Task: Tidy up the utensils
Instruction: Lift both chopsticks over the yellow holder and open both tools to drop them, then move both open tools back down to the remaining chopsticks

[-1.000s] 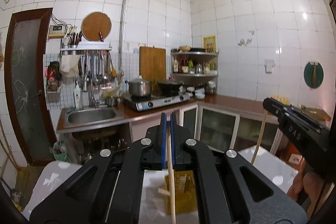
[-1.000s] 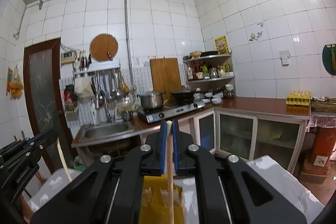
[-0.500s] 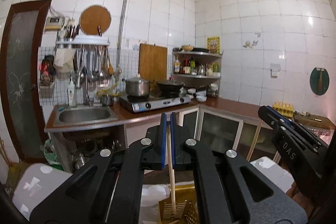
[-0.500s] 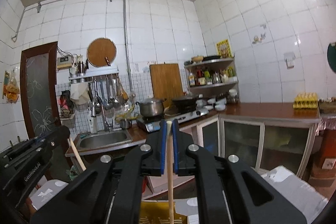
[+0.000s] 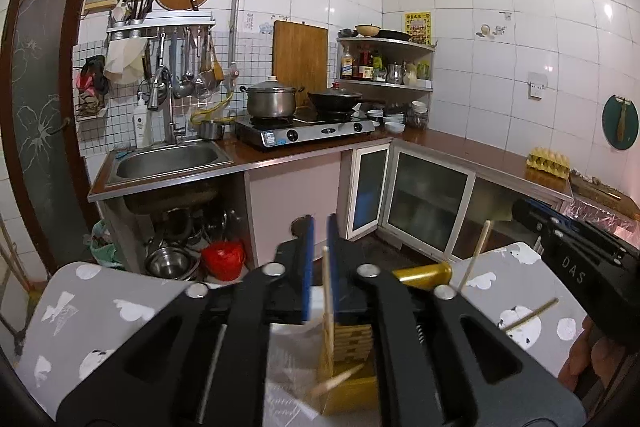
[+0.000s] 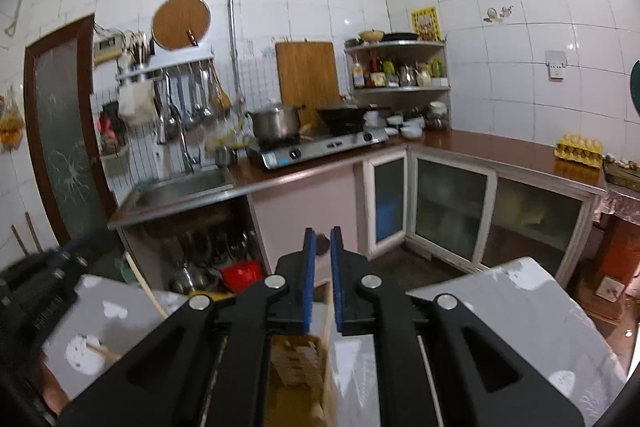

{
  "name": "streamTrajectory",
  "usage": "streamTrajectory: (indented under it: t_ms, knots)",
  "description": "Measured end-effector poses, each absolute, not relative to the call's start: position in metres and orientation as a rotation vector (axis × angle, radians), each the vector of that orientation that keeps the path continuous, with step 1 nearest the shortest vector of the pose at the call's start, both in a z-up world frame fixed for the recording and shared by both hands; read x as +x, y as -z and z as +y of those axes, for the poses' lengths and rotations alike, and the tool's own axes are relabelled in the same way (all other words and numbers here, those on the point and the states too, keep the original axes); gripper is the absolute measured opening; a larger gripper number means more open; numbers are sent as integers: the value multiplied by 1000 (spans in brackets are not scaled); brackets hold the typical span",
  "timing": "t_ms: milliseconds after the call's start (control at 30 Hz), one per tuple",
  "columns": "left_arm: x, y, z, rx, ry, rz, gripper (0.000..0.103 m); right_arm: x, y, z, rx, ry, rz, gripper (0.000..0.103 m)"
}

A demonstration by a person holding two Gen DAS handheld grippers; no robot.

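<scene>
My left gripper (image 5: 318,231) is open by a small gap. A wooden chopstick (image 5: 327,301) stands loose between and below its blue pads, its lower end in the yellow utensil holder (image 5: 347,345). My right gripper (image 6: 321,243) is also open by a small gap, above the same holder (image 6: 298,363). A chopstick (image 6: 329,303) shows just under its right pad, apart from the left pad. In the left wrist view the right gripper's black body (image 5: 576,255) is at the right, with two more chopsticks (image 5: 474,253) beside it.
The holder stands on a grey cloth with white shapes (image 5: 100,311) over a table. Beyond are a sink counter (image 5: 168,159), a gas stove with a pot (image 5: 272,101) and wok, glass-door cabinets (image 5: 428,203), and pots and a red bowl (image 5: 222,255) on the floor.
Both grippers have tilted downward and opened a little. The chopsticks they held tight have slipped down toward the yellow holder.
</scene>
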State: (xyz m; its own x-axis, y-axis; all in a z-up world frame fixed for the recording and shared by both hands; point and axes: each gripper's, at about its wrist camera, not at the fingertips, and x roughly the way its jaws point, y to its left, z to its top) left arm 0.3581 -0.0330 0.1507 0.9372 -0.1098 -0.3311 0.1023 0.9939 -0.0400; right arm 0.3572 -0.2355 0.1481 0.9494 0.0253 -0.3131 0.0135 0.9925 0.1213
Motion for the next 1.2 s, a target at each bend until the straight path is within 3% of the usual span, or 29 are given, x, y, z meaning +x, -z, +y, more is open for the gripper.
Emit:
streamTrajectory:
  t_ms: [67, 100, 133, 300, 467, 800, 1200]
  knots:
    - [341, -162, -25, -33, 88, 332, 52, 338, -153, -242, 121, 14, 310, 57]
    - [333, -167, -20, -36, 74, 326, 60, 331, -155, -244, 115, 17, 312, 57]
    - [323, -173, -16, -33, 61, 319, 65, 323, -158, -245, 110, 17, 320, 57]
    - [278, -190, 2, -30, 35, 339, 71, 276, -164, -251, 113, 1, 352, 60]
    - [227, -188, 20, -21, 9, 330, 94, 231, -162, -248, 116, -10, 376, 69]
    - [182, -140, 34, -39, 26, 430, 98, 177, -116, -239, 93, 10, 450, 82]
    - [192, -47, 26, -52, 35, 606, 98, 178, -19, -249, 116, 66, 622, 83]
